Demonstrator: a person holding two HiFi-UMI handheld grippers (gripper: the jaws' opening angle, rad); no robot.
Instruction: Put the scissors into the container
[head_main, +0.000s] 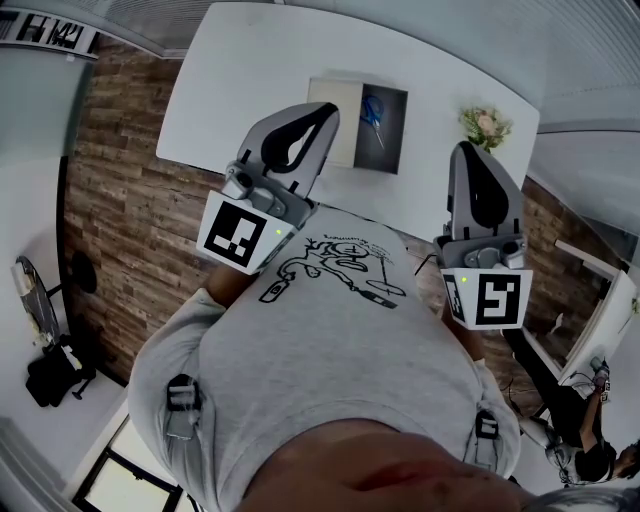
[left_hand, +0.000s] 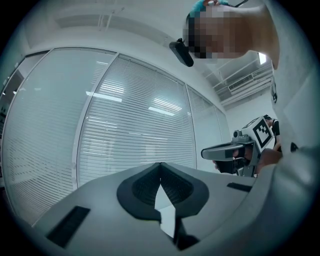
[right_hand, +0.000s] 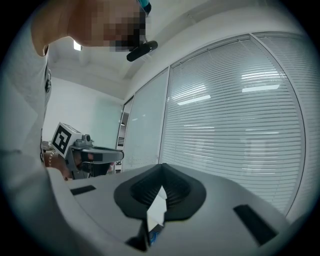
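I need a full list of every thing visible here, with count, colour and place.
table: one, white, top of head view
container: one, dark inside, on the table
scissors: one pair, blue handles, inside the container
flowers: one bunch, pale with green leaves, right of the container
floor: one, brown wood, under the table
bag: one, black, left edge of head view
blinds: several panels, white, behind both grippers
left gripper: one, grey, before the chest, jaws shut
right gripper: one, grey, before the chest, jaws shut
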